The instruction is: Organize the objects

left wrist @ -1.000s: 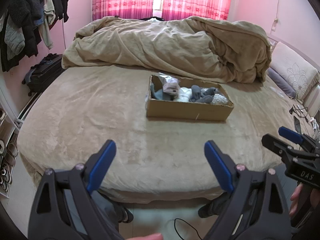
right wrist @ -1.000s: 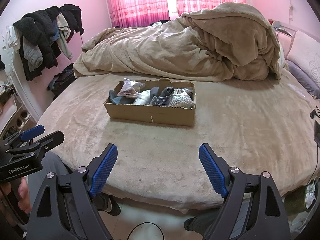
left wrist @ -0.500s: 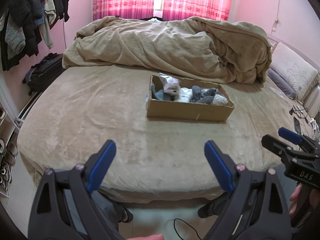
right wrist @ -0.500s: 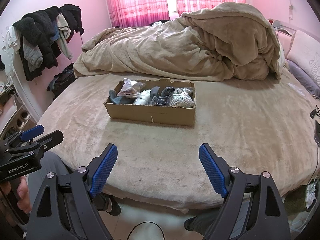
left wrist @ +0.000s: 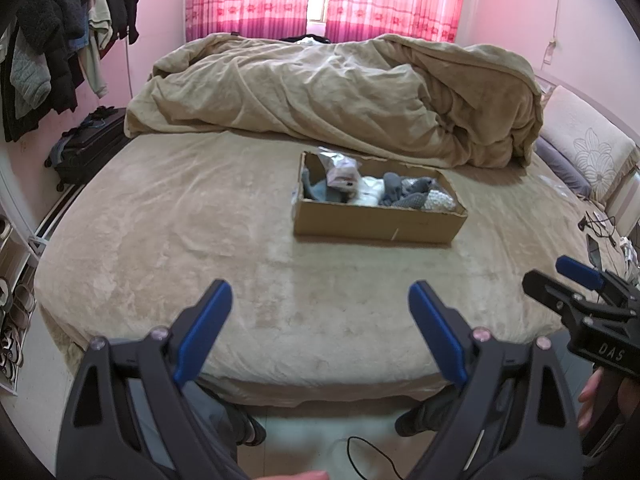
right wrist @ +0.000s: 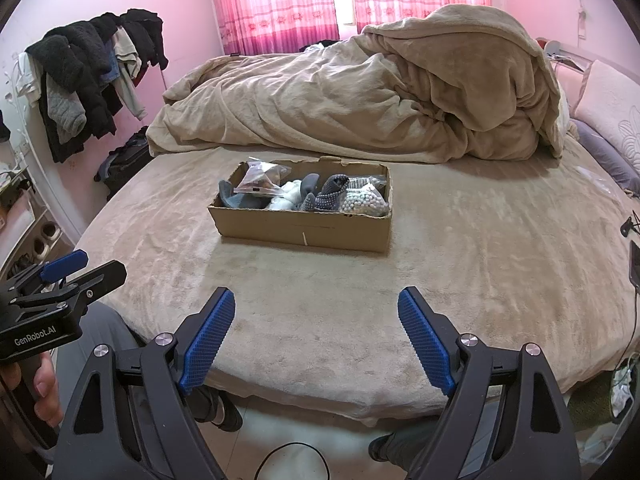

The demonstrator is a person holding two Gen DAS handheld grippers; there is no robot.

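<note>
Nearest the lens in the left wrist view, the left gripper [left wrist: 320, 304] hangs past the near edge of the bed [left wrist: 168, 248], its two blue-padded fingers spread wide with nothing between them. To its right, at the same depth, the right gripper [left wrist: 576, 276] shows side-on, gripped by a hand at the frame edge. From its own camera, the right gripper [right wrist: 316, 308] likewise stands with fingers parted and empty above the bed's near edge [right wrist: 480, 280], and the left gripper [right wrist: 68, 268] appears off to its left, lettered "GenRobot.AI". Below both tools lie pale floor, a dark cable [right wrist: 292, 456] and the holder's shoes.

Ahead of both grippers, beyond a bare stretch of tan plush bedcover, sits the cardboard box [left wrist: 376, 224], shallow and open-topped, resting flat on the bed; it lies ahead and slightly right of the left gripper, ahead and slightly left of the right gripper [right wrist: 300, 228]. Inside it, from left to right in the right wrist view: a clear plastic bag [right wrist: 260, 178], white fabric [right wrist: 286, 196], grey socks [right wrist: 328, 194], and a bag of white beads [right wrist: 364, 202] at the right end.

Behind the box, a heaped tan duvet [right wrist: 360, 104] spans the bed. Far right, a pillow [left wrist: 588, 148]; far left, hanging clothes [right wrist: 84, 84] and a dark suitcase [left wrist: 84, 148]. At the back, pink curtains [left wrist: 248, 0].
</note>
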